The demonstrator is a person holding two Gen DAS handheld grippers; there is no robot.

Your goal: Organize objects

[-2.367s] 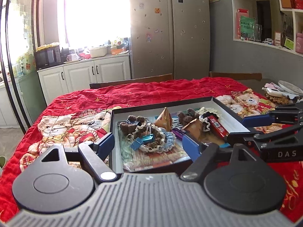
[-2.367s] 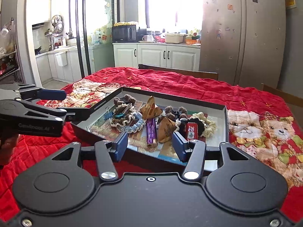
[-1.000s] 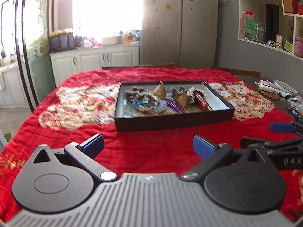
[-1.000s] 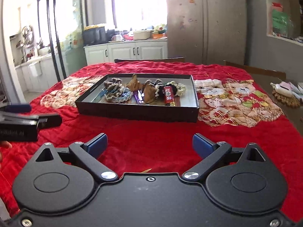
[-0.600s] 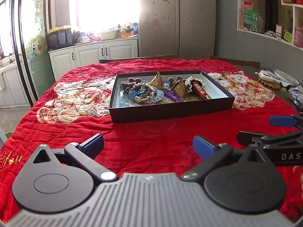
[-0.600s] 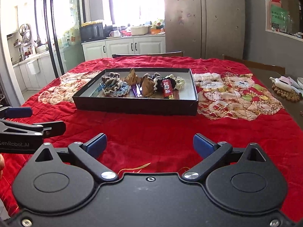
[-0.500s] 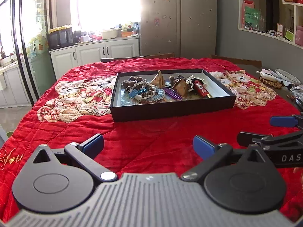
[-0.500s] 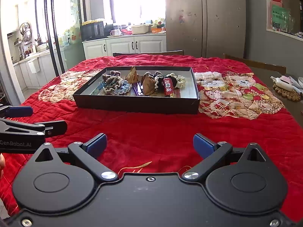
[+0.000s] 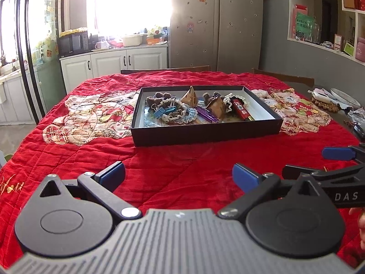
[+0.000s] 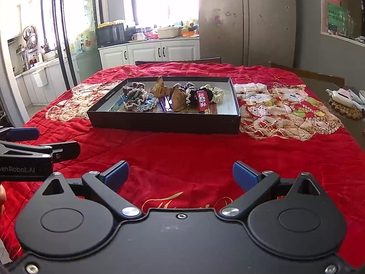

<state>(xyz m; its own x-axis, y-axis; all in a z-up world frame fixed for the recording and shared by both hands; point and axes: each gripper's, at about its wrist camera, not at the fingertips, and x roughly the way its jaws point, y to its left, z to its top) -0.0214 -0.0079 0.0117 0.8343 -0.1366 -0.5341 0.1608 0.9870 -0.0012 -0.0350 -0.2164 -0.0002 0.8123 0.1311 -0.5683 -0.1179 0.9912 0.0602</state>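
A shallow black box (image 9: 205, 132) (image 10: 164, 123) rests in the middle of a red quilted cloth. Inside it lie brown and blue crocheted scrunchies (image 9: 180, 114) (image 10: 139, 101), two brown paper pyramids (image 9: 190, 96) (image 10: 178, 97), a red packet (image 9: 240, 110) (image 10: 203, 101), a purple bar (image 9: 206, 115) and blue binder clips (image 9: 163, 110). My left gripper (image 9: 179, 177) hovers open over bare cloth well in front of the box. My right gripper (image 10: 180, 174) is likewise open and empty, near the table's front. Each gripper appears at the edge of the other's view.
A table covered by the red cloth (image 10: 205, 155) with teddy-bear patches (image 9: 95, 118) (image 10: 282, 107). Chair backs (image 9: 165, 70) stand behind it. Small items and a woven mat (image 10: 344, 108) sit on the bare table at the right. Kitchen cabinets and a fridge lie beyond.
Both grippers have pulled back from the box toward the table's front and then nearly stopped. Both stayed open and empty. The box and its contents have not moved.
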